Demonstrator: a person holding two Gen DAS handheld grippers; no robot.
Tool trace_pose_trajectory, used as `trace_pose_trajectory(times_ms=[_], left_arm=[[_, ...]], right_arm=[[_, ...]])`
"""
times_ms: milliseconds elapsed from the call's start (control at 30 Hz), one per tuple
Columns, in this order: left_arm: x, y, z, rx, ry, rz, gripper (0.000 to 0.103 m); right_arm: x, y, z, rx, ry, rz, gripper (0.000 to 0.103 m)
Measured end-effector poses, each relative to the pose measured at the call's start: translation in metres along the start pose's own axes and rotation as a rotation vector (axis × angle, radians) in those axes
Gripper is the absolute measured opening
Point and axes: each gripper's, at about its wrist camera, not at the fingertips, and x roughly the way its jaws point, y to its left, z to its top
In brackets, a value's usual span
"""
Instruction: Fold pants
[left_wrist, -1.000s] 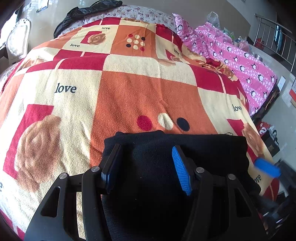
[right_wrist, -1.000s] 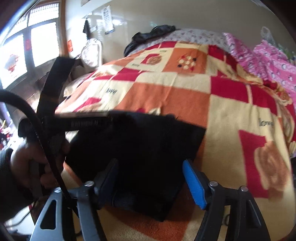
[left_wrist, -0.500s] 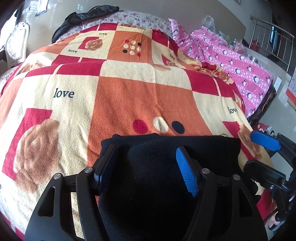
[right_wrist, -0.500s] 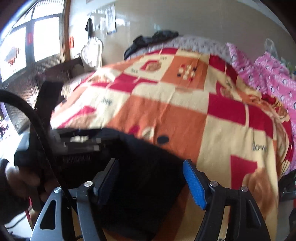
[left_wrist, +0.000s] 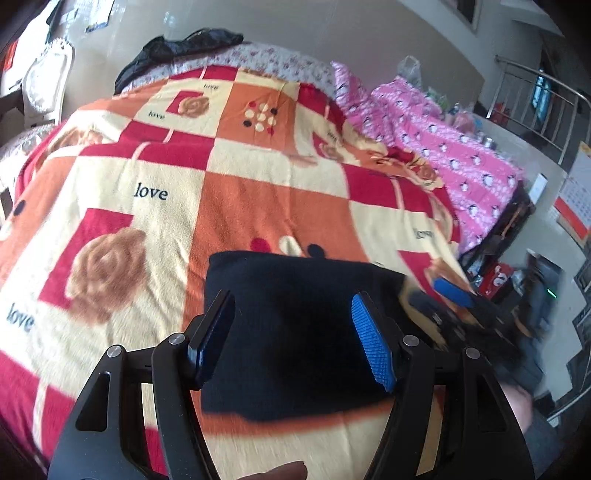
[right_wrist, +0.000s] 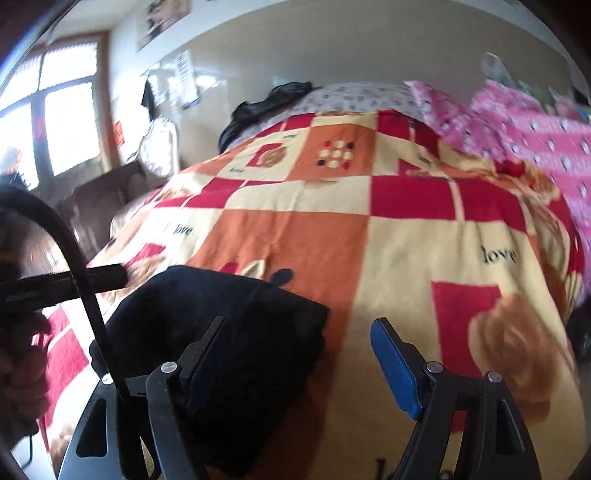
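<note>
The black pants (left_wrist: 295, 332) lie folded into a compact rectangle on the checked blanket near the bed's front edge; they also show in the right wrist view (right_wrist: 221, 332). My left gripper (left_wrist: 295, 332) is open and empty, held above the folded pants. My right gripper (right_wrist: 301, 354) is open and empty, above the pants' right edge and the blanket. The right gripper shows in the left wrist view (left_wrist: 454, 295) at the pants' right side.
The orange, red and cream "love" blanket (left_wrist: 258, 184) covers the bed. A pink penguin-print quilt (left_wrist: 461, 155) lies along the right side. A black garment (left_wrist: 184, 44) lies at the far end. A white chair (left_wrist: 40, 85) stands far left; clutter (left_wrist: 517, 273) sits right of the bed.
Both grippers have lifted and pulled back from the folded pants, staying open. The right gripper has swung to the right, off the pants. The pants lie still.
</note>
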Motion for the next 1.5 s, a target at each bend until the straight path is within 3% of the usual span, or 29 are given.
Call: trace_pose_trajectory(times_ms=[67,133,233,367,500,800,967,1500], left_arm=[[-0.023,-0.014,-0.017,0.026,-0.022,0.008,0.067],[-0.046,-0.032,-0.040,0.070,-0.044,0.031,0.082],[-0.066,-0.053,-0.066,0.114,-0.092,0.038,0.084],[-0.066,-0.075,-0.081,0.174,-0.065,0.029,0.085],[-0.058,-0.079,-0.083,0.176,-0.034,0.059,0.085],[-0.060,-0.064,-0.082,0.131,-0.056,0.048,0.085],[-0.055,-0.055,-0.084,0.085,-0.028,0.016,0.085],[-0.050,-0.049,-0.088,0.050,-0.003,0.017,0.085]], right_arm=[[0.002,0.000,0.001,0.012,0.000,-0.037,0.076],[0.009,0.002,0.004,-0.001,0.032,-0.043,0.076],[0.012,0.006,0.002,-0.030,0.062,-0.016,0.076],[0.011,0.004,-0.002,-0.032,0.068,0.017,0.076],[0.009,-0.001,-0.003,-0.003,0.056,0.029,0.076],[0.009,-0.002,-0.004,-0.001,0.057,0.033,0.076],[0.009,-0.001,-0.004,-0.002,0.060,0.023,0.076],[0.010,-0.002,-0.004,0.000,0.064,0.017,0.076]])
